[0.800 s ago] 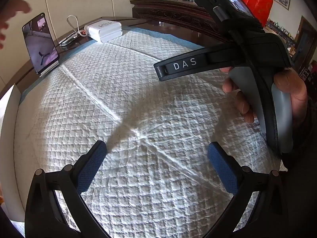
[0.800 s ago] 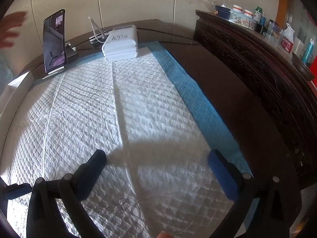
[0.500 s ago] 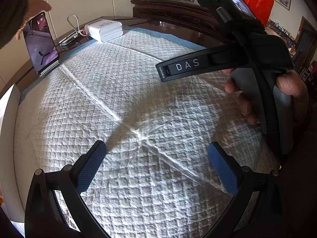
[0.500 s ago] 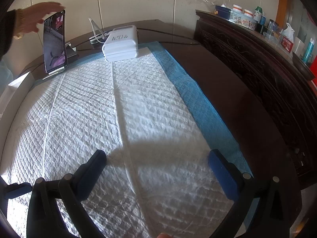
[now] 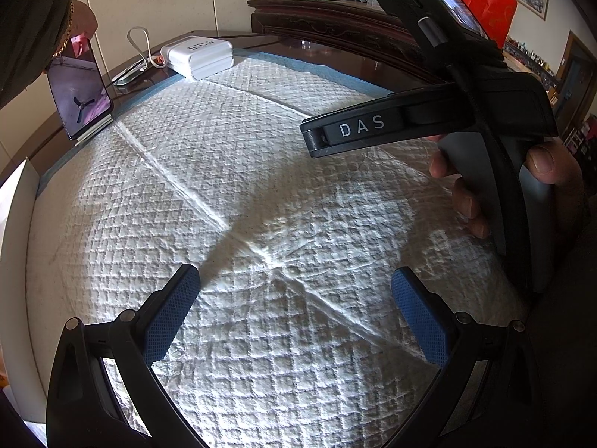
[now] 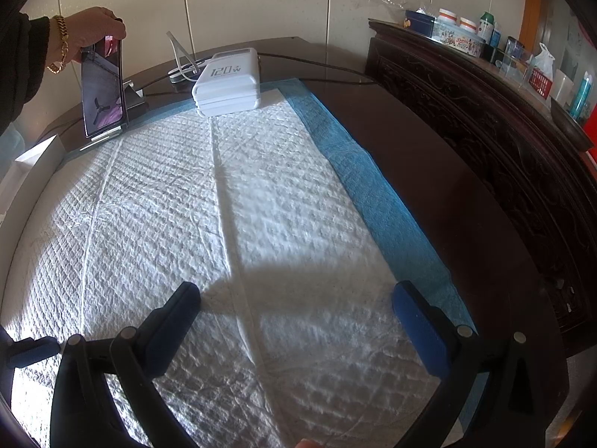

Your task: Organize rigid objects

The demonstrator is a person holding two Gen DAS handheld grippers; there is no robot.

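My left gripper (image 5: 294, 298) hangs open over a white quilted pad (image 5: 238, 201), nothing between its blue pads. My right gripper (image 6: 294, 310) is open too, above the same white quilted pad (image 6: 209, 216) near its blue border. In the left wrist view the right gripper's black body marked DAS (image 5: 429, 119) shows at the upper right, held by a hand (image 5: 552, 171). No loose object lies on the pad in either view.
A phone on a stand (image 6: 102, 89) is at the back left, with another person's hand (image 6: 93, 30) touching its top. A white charger block (image 6: 227, 82) with cables sits behind the pad. A dark carved sideboard (image 6: 485, 104) carrying jars runs along the right. A white box edge (image 6: 33, 160) is at left.
The other person's hand has come in from the left and now rests on the top of the phone. Both grippers have stayed where they were, open.
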